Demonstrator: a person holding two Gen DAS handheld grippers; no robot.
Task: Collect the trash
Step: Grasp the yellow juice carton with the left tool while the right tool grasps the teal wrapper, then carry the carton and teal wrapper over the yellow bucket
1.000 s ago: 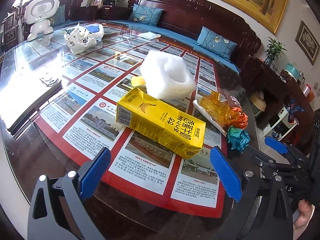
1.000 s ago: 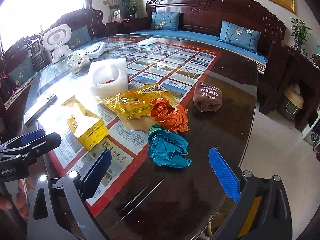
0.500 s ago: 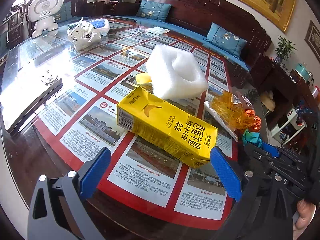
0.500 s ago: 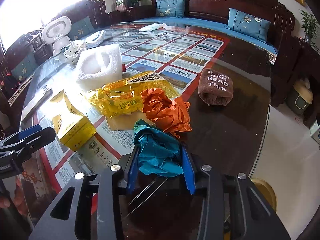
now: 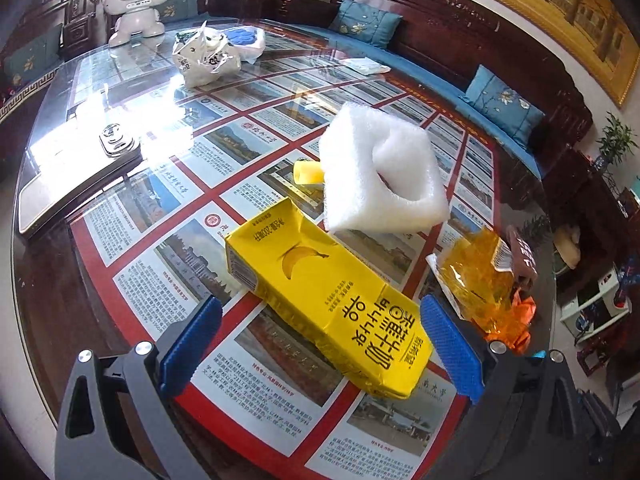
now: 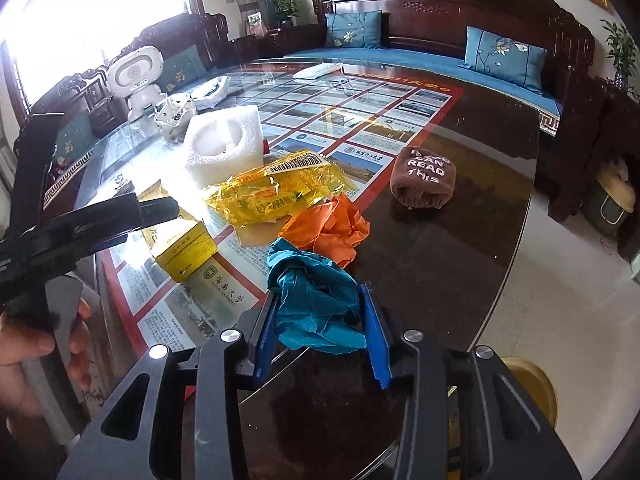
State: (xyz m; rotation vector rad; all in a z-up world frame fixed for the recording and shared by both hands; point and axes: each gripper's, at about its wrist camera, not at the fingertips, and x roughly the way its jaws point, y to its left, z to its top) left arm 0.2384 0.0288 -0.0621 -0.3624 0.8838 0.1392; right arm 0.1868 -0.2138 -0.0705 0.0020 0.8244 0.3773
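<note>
Grippers: right gripper (image 6: 322, 322) pinched teal paper wad (image 6: 314, 298) — light, soft, crushable | left gripper (image 5: 320, 344) spread astride yellow carton (image 5: 324, 300) — stiff, likely light; grip across narrow sides.

Glossy glass table (image 5: 56, 264), matt yellow paper carton (image 5: 332, 304), crinkly clear wrapper (image 6: 276, 196), spongy white foam (image 5: 384, 172).
</note>
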